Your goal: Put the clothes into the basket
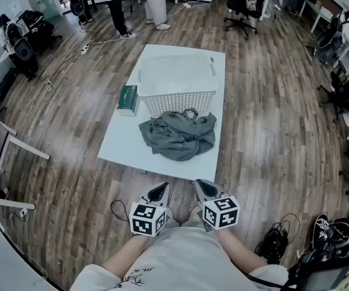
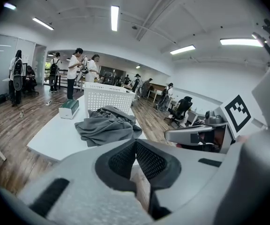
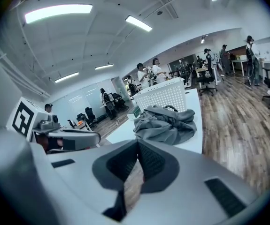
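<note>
A crumpled grey garment (image 1: 178,134) lies on the white table (image 1: 122,142), just in front of the white perforated basket (image 1: 176,82), which looks empty. The same grey garment (image 2: 106,125) and basket (image 2: 105,96) show in the left gripper view, and the garment (image 3: 165,123) and basket (image 3: 164,95) in the right gripper view. My left gripper (image 1: 160,191) and right gripper (image 1: 203,188) are held side by side close to my body, short of the table's near edge. Both are shut with nothing between the jaws.
A green box (image 1: 127,98) lies on the table left of the basket. Wooden floor surrounds the table. Office chairs (image 1: 245,6) and people (image 1: 115,5) stand at the far side. Cables and bags (image 1: 275,242) lie on the floor at my right.
</note>
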Demonstrator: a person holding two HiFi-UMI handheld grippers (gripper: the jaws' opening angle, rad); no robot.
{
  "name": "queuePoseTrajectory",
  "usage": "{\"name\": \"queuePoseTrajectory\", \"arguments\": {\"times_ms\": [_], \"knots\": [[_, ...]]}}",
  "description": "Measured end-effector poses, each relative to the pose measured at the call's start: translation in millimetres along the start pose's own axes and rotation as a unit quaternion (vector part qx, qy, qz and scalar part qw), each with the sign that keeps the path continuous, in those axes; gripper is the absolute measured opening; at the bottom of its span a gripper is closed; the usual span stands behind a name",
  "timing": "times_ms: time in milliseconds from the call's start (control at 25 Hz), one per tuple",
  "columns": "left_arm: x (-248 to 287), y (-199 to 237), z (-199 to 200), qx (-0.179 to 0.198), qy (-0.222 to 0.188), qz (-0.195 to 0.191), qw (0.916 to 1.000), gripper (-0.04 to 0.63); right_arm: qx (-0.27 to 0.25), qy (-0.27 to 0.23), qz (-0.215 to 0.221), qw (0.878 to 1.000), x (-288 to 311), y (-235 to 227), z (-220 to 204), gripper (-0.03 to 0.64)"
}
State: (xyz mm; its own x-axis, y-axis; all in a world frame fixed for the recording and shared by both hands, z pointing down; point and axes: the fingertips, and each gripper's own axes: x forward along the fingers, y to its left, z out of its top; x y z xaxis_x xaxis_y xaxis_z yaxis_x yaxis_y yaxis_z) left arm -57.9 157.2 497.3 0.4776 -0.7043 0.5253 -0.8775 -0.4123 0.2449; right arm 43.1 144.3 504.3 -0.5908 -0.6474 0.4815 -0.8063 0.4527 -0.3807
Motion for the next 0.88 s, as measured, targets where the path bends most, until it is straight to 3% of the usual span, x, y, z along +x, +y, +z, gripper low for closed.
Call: {"name": "queuePoseTrajectory", "arguments": {"times_ms": [200,880], "knots": [[-0.1,3.4,0.0,-0.015,0.000,-0.011,0.9998,0.012,0.008,-0.002,-0.014,1.000,0.9,-2.1,-1.2,0.015],[-11.0,37.6,0.0,-0.006,0.007,-0.053,0.9986,0.012,0.039,-0.014,-0.049,0.998,12.0,16.9,-10.6,0.015]]}}
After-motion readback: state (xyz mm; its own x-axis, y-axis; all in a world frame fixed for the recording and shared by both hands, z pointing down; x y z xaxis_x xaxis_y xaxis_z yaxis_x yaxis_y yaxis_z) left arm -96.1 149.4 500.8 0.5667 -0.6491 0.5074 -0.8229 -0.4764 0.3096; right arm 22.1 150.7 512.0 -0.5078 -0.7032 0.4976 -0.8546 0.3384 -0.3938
